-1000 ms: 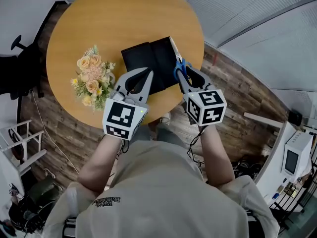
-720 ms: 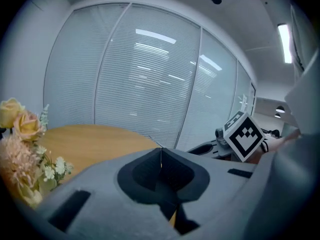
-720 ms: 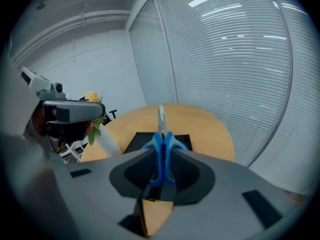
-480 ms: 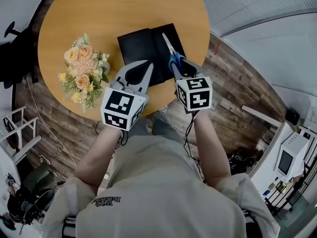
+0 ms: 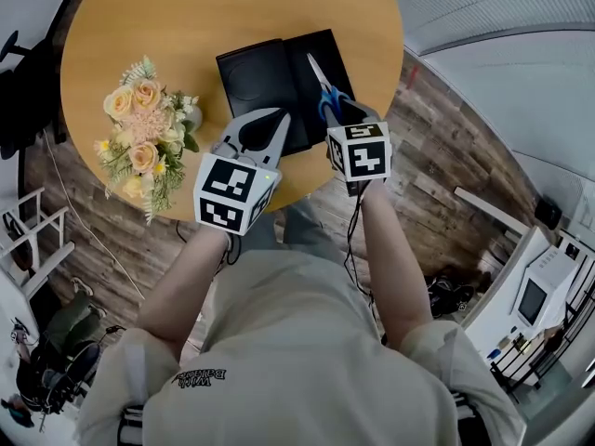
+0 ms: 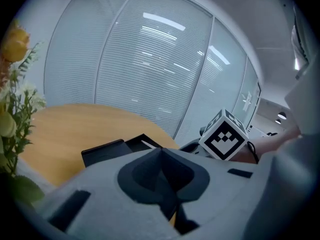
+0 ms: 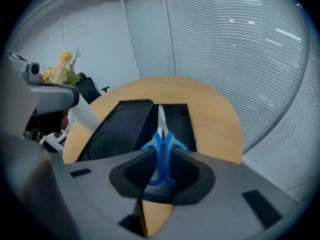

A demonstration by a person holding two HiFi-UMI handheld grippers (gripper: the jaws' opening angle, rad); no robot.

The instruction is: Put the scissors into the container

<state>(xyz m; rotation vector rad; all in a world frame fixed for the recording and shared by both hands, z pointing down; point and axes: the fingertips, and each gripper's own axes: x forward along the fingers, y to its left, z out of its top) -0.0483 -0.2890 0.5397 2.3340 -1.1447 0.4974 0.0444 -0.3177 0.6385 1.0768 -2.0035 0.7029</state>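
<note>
At the left of the head view a bunch of peach and yellow flowers (image 5: 139, 142) stands on the round wooden table (image 5: 139, 17), close to its near edge. Just right of the flowers, the left gripper (image 5: 279, 117) hovers over the table's near rim with its tip pointing at the near edge of the container; its own view shows the two jaws pressed together with nothing between them. In the middle of the frame the black container (image 5: 256, 72) lies flat on the table, a wide compartment with a round recess on the left and a narrower one on the right. The scissors (image 5: 323, 89) are at the right side of the container, their silver blades closed and reaching out above it, close to the wall between the two compartments; whether the tip touches the container cannot be told. The right gripper (image 5: 340, 111) clamps the blue handles between its jaws, handles toward the person. Dark plank floor (image 5: 437, 184) fills the right of the frame.
</note>
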